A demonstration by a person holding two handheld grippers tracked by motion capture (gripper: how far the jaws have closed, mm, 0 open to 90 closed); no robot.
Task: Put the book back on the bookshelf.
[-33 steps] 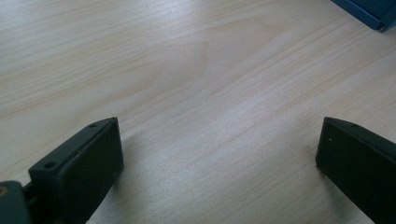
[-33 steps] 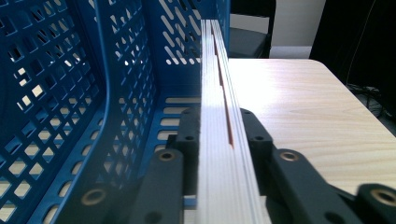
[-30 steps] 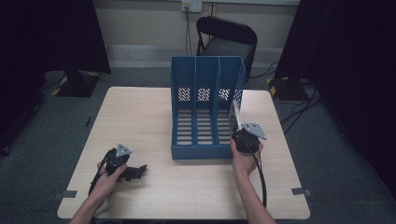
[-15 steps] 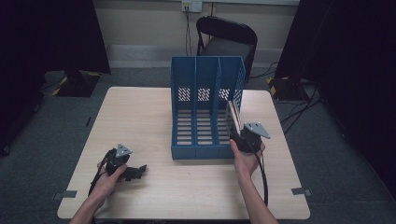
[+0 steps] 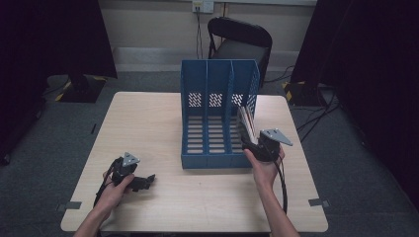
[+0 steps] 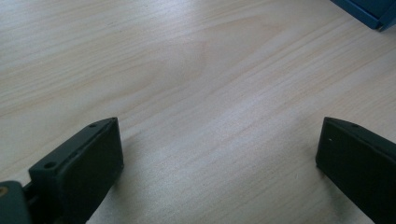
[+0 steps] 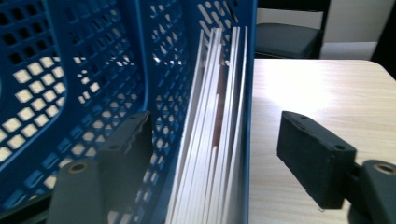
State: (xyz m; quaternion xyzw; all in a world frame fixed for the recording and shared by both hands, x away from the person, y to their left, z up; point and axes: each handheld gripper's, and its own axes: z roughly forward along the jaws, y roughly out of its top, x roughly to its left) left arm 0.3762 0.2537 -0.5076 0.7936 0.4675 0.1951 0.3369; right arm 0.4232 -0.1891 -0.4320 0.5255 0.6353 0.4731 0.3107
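Fingers on right gripper [image 7: 215, 154] spread wide, straddling the stack of thin white booklets [image 7: 212, 140] plus the rack's outer wall; no pad seems to be pressing anything, though contact is hard to judge. Booklets stand upright in rightmost slot of blue file rack [image 5: 217, 94], mid-table. Looks like filing is basically done; what's left is prob. backing the hand out. Left gripper [image 5: 136, 181] rests near table's front-left w/ jaws wide, nothing between, just bare wood table [image 6: 196, 84].
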